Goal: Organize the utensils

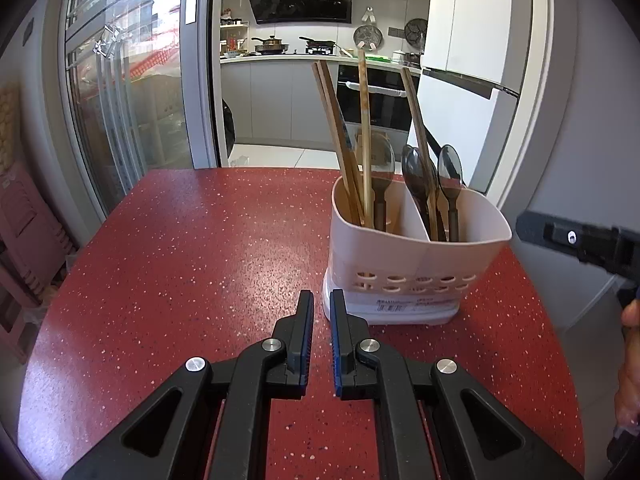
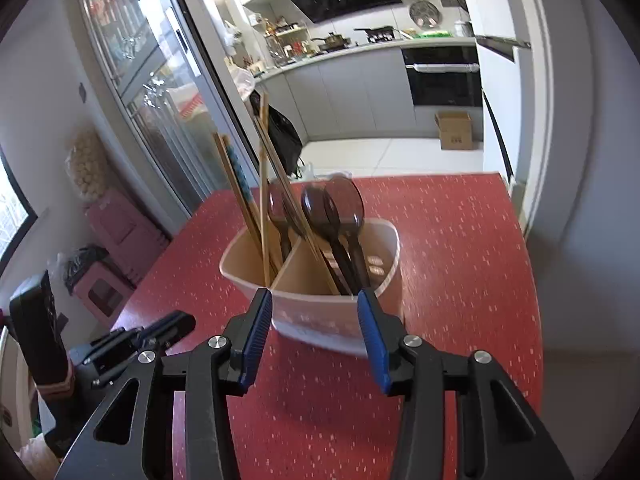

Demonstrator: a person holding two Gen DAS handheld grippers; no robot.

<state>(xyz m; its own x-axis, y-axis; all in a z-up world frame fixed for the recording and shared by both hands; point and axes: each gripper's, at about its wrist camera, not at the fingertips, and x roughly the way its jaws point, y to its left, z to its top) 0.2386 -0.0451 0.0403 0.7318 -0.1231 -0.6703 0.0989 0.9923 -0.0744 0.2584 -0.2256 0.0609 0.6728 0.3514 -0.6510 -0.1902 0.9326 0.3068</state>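
A beige two-compartment utensil holder (image 1: pixel 416 256) stands on the red speckled table (image 1: pixel 200 260). Its left compartment holds wooden chopsticks (image 1: pixel 365 136) and one dark spoon; its right compartment holds dark spoons (image 1: pixel 416 176) and a chopstick. My left gripper (image 1: pixel 322 300) is nearly shut and empty, low over the table just in front of the holder's base. In the right wrist view my right gripper (image 2: pixel 314 300) is open and empty, hovering just before the holder (image 2: pixel 320 316), with the spoons (image 2: pixel 340 216) and chopsticks (image 2: pixel 240 184) beyond it.
The right gripper's body (image 1: pixel 580 240) enters the left wrist view at the right edge. The left gripper's body (image 2: pixel 132 344) shows at the lower left of the right wrist view. A glass sliding door (image 1: pixel 120 100) and pink stools (image 2: pixel 116 264) stand left of the table.
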